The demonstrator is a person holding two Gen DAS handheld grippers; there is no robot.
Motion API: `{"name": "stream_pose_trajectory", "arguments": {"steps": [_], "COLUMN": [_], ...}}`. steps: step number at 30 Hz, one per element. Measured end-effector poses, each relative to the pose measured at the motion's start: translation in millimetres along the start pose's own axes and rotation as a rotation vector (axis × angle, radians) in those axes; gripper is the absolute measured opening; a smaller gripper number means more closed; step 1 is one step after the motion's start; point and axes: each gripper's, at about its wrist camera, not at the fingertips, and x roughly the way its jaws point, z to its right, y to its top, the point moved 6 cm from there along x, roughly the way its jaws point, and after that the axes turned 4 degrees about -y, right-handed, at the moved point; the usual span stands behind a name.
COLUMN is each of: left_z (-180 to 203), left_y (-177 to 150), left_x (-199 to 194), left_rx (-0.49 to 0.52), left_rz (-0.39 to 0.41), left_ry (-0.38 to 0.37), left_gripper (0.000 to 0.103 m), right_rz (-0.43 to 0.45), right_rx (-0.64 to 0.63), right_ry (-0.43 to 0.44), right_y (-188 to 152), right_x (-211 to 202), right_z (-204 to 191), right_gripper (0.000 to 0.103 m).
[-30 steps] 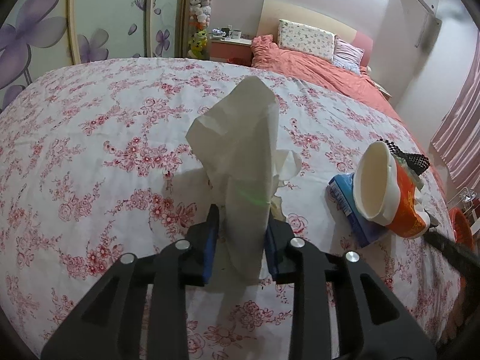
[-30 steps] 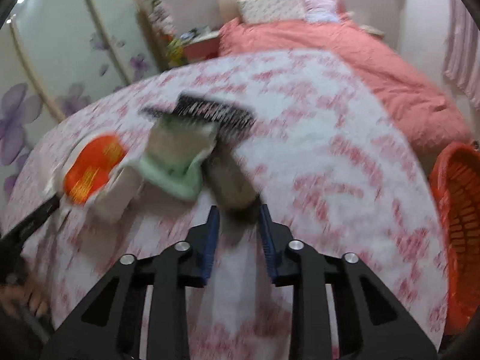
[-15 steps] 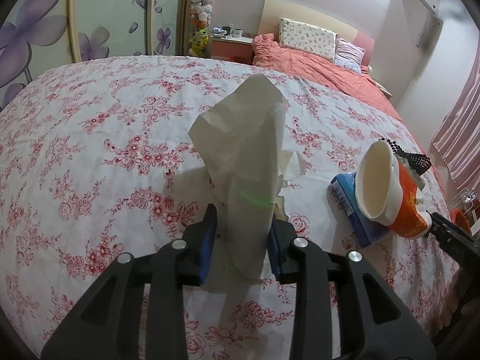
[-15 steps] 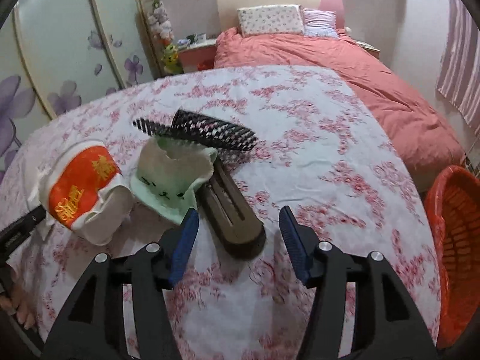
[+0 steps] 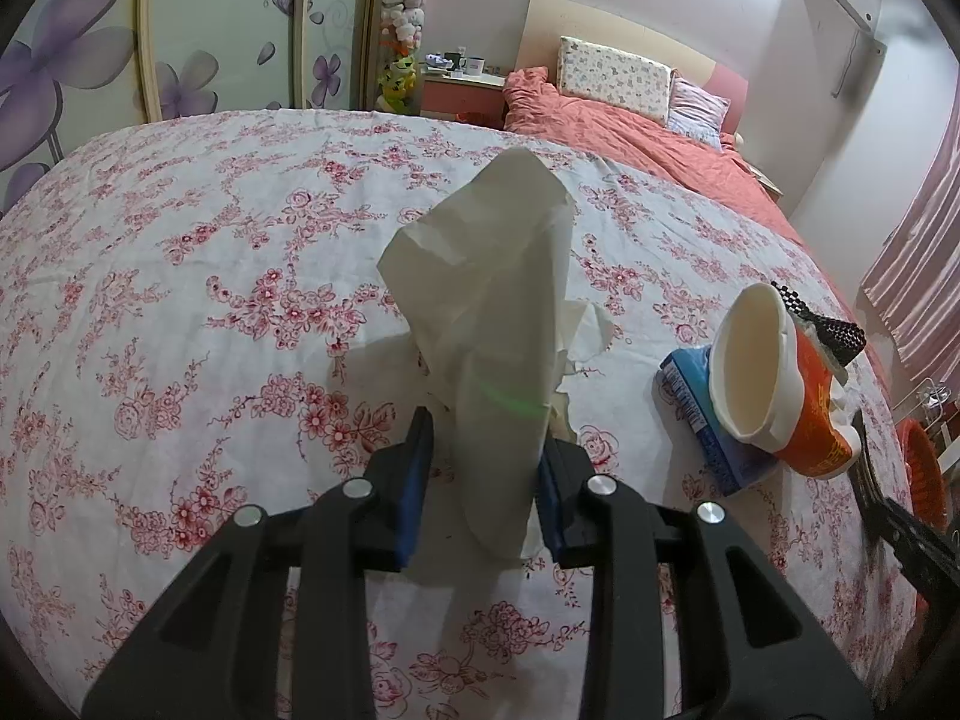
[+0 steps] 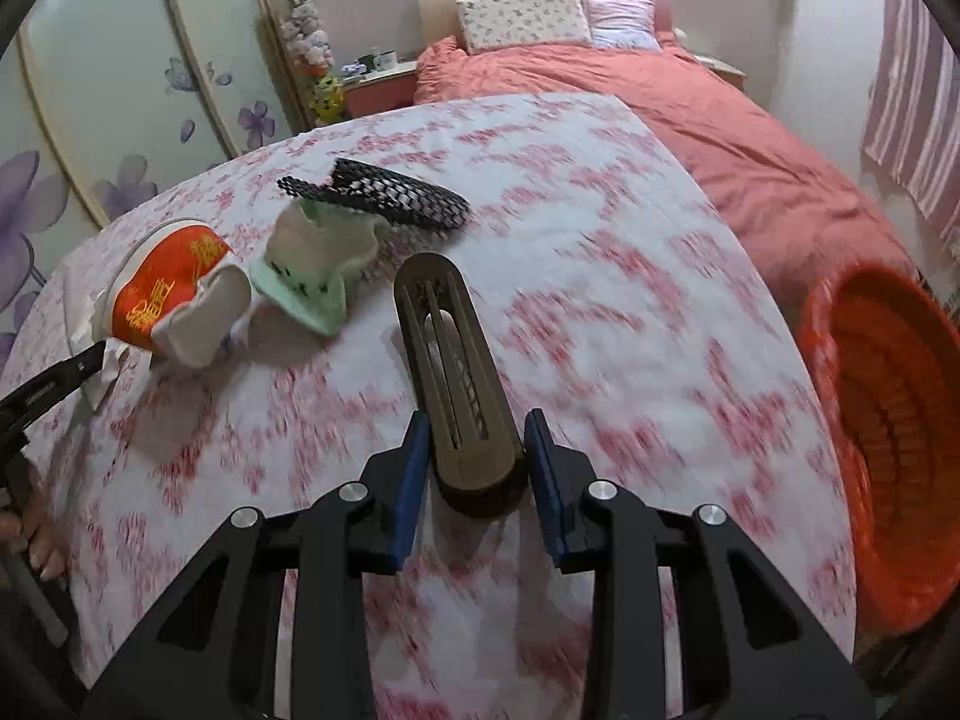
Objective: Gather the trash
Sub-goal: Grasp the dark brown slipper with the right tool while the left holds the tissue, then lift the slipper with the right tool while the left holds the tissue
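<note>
in the left wrist view the left gripper (image 5: 483,474) stayed put, its pads pinching the white tissue (image 5: 489,324) above the floral sheet (image 5: 180,276), as a second ago; in the right wrist view the right gripper (image 6: 477,468) had just closed in around the brown slotted piece (image 6: 459,378), now raised; likely bound for the orange basket (image 6: 888,450) nearby.

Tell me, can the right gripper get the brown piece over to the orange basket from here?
Probably yes. The right gripper is closed on the brown piece, and the orange basket sits open-topped just past the bed edge with nothing between.
</note>
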Motion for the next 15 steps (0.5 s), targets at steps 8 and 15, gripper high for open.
{"name": "stream_pose_trajectory", "arguments": {"steps": [8, 15], "left_z": [-0.4, -2.8], "left_y": [-0.2, -0.6], "left_x": [0.1, -1.0], "left_rx": [-0.004, -0.017], "left_rz": [0.000, 0.002], "left_ry": [-0.005, -0.022], "left_gripper": [0.033, 0.033], "right_rz": [0.035, 0.045], "right_rx": [-0.012, -0.025], "right_ry": [-0.023, -0.030], "right_y": [5.7, 6.1], "right_x": [7.5, 8.4], "right_z": [-8.9, -8.1], "right_gripper": [0.038, 0.039]}}
